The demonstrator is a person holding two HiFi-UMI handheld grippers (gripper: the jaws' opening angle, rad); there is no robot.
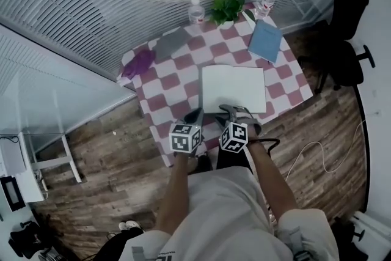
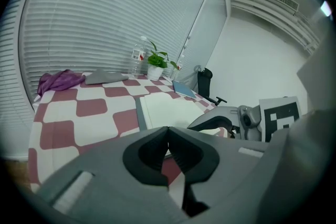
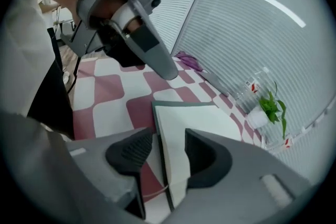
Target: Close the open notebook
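The open notebook (image 1: 233, 88) lies flat in the middle of the checked table (image 1: 165, 107), white pages up, with a grey cover edge on its left side. My right gripper (image 1: 235, 112) hovers at its near edge. In the right gripper view its jaws (image 3: 168, 136) stand open, and the notebook (image 3: 194, 123) corner and grey edge lie below the gap, untouched by the pads. My left gripper (image 1: 195, 115) is beside it at the table's near edge, left of the notebook. Its jaws (image 2: 168, 131) are shut on nothing, with the notebook (image 2: 168, 110) just ahead.
At the back stand a potted plant (image 1: 227, 6) and two water bottles (image 1: 196, 11) (image 1: 266, 2). A blue notebook (image 1: 265, 40) lies back right, a grey cloth (image 1: 171, 43) and a purple cloth (image 1: 138, 63) back left. A black chair (image 1: 345, 27) stands right of the table.
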